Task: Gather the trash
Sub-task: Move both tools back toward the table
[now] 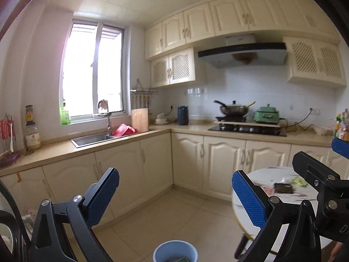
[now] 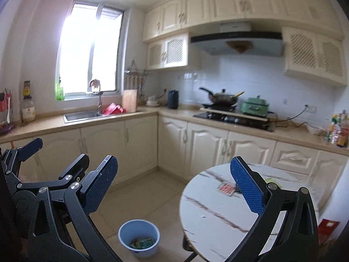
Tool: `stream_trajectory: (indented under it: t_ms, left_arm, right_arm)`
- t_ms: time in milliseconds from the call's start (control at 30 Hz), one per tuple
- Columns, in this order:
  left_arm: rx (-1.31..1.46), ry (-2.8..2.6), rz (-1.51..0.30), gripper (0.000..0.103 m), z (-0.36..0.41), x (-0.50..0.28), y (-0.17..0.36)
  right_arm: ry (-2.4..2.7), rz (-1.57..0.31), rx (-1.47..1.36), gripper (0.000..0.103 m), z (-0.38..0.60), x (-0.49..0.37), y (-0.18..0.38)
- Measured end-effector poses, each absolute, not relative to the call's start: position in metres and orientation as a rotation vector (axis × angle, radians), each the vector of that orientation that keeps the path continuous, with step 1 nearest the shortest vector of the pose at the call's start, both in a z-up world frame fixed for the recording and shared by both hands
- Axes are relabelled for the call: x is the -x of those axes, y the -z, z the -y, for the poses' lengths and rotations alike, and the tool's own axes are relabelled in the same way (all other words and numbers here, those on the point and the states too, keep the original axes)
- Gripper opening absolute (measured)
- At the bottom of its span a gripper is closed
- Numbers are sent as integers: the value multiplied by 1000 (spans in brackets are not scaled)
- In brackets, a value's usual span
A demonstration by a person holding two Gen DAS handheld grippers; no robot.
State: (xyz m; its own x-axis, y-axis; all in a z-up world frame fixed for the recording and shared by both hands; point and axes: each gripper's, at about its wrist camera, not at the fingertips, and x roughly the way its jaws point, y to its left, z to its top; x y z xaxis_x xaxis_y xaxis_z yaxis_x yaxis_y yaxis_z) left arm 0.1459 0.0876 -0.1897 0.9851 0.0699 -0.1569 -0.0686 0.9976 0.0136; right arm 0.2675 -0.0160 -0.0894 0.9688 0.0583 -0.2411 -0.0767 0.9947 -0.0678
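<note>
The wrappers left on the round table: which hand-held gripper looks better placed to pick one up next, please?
Probably the right hand-held gripper: open and empty, it faces the round table and the red wrapper.

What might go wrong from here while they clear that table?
1. The bin sits on the floor beside the table, not under it, so a wrapper dropped from table height may miss.
2. The dark packet and green scrap lie flat on the tabletop, so the open left gripper or right gripper may push rather than pinch them.
</note>
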Motion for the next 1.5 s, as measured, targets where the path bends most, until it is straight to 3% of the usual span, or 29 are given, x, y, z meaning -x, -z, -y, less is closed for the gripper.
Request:
stream_trajectory:
  t_ms: [367, 600, 900, 1233, 1500]
  left_arm:
    - [-11, 9, -113, 102, -75, -82, 184]
    - [-46, 53, -118, 102, -60, -104, 169]
    - [-104, 146, -208, 102, -20, -177, 159]
    - [-132, 296, -472, 102, 45, -284, 181]
    - [-173, 439, -709, 102, 89, -419, 191]
  right_arm:
    - [65, -188, 52, 103, 65, -223, 73]
    - [109, -184, 32, 103, 94, -215, 76]
    - [194, -230, -16, 103, 155, -227, 96]
    - [307, -411, -70, 103, 243, -277, 150]
    - [323, -581, -96, 103, 305, -347, 196]
